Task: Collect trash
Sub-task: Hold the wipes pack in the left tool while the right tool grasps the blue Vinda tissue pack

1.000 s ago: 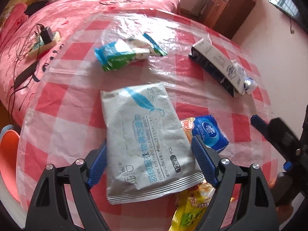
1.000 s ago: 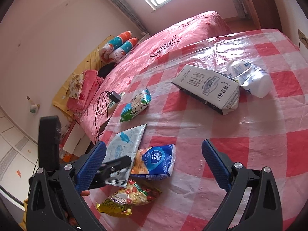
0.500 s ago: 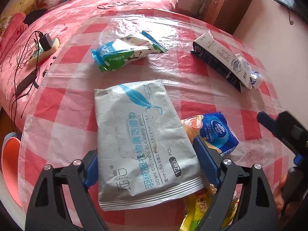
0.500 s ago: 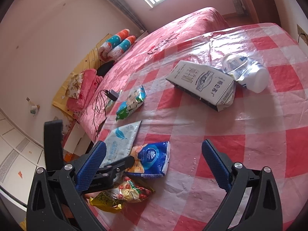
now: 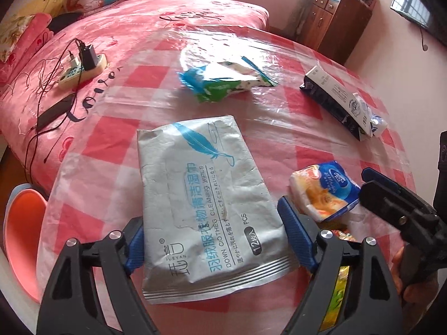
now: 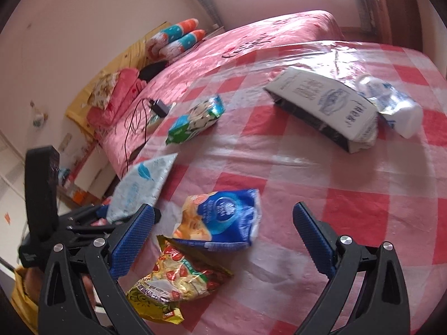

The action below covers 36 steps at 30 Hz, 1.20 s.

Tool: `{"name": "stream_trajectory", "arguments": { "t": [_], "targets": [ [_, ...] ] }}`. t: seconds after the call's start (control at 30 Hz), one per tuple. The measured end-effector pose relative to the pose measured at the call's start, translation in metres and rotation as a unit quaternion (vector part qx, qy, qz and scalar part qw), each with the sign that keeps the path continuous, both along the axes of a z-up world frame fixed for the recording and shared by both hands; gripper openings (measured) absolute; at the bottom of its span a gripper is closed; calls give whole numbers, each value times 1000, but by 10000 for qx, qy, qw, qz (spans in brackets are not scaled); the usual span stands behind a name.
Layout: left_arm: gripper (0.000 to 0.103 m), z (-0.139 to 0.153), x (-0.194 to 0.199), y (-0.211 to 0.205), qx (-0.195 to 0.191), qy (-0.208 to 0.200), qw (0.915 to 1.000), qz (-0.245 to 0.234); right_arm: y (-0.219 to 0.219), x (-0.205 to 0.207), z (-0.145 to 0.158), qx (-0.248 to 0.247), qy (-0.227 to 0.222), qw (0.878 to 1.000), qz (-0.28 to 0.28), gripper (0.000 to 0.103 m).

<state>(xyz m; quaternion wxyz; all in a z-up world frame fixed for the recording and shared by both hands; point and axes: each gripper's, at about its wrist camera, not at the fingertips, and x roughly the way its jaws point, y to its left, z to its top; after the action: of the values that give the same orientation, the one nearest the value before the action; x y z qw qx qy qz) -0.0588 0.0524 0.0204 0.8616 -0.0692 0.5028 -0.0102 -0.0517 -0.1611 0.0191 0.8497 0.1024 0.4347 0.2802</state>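
**Left tongs straddle the wipes pack, right tongs wide over the snack wrappers**

Our left tongs [image 5: 212, 240] stand spread wide, one blue pad on each side of the silver down-clothes cleaning wipes pack [image 5: 206, 201], which lies flat on the worktop [image 5: 109, 136] with its checked red-and-white plastic cover. We cannot tell whether the pads [image 5: 293, 237] press on the pack's edges or merely sit beside them. Our right tongs [image 6: 223, 240] are also wide apart and grip nothing; they hang above the blue tissue packet [image 6: 223, 220] and the crumpled yellow-and-red snack bag [image 6: 178, 279], whose top edge is tucked under that packet. In the left wrist view the tissue packet [image 5: 327, 192] lies just right of the wipes pack, with the right tongs [image 5: 396, 215] near its right side.

Farther back on the worktop lie a green-and-blue snack bag [image 5: 223, 81] and, well to the right, a dark-and-white milk carton [image 6: 324, 109] on its side, touching a white plastic bottle [image 6: 399, 109]. Beyond the worktop we see a pink bed [image 5: 139, 28] carrying a power strip [image 5: 81, 69] with chargers and cables. An orange-pink basin [image 5: 22, 237] sits below the worktop's left edge.
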Motion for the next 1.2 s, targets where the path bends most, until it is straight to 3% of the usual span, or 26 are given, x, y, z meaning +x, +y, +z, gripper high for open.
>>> {"name": "stream_trajectory", "arguments": {
  "t": [0.33,0.47,0.7,1.2],
  "targets": [
    [83,2,-17,22,21,-254,9997,-13,40,-4,-13,-1074,-255,9939,79,98],
    [83,0,-24,31,-27,-301,9995,-22,47,-4,-16,-1277,-321,9913,70,96],
    [83,-4,-35,50,-190,-348,9992,-45,54,-4,-20,-1716,-476,9839,-116,85],
    [83,-10,-52,61,-384,-469,9978,-277,54,-12,-11,-1860,-766,9789,-373,55]
  ]
}}
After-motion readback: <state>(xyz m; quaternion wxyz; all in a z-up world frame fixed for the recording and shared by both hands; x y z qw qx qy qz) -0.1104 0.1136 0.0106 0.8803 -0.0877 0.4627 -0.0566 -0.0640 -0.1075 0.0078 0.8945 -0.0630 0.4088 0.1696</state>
